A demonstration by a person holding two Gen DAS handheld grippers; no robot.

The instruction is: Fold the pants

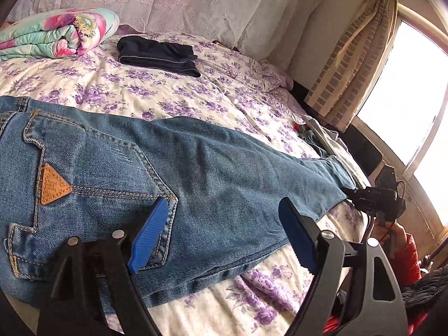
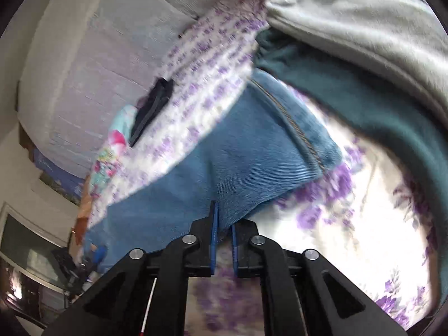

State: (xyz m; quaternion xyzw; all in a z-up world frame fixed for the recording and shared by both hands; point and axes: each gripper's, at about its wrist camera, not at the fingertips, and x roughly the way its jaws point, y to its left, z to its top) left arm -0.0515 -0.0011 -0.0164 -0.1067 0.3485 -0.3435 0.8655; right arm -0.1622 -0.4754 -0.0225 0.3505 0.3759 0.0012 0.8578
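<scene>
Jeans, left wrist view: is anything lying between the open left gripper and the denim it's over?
Nothing visible. The left gripper hangs open right above the jeans, by the back pocket, with only bare denim between its fingers. The folded dark garment and floral quilt lie farther up the bed.

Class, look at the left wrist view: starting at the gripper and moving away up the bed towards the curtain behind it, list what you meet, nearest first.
Left gripper → blue jeans → bare flowered bedsheet → folded dark garment → lace curtain.
</scene>
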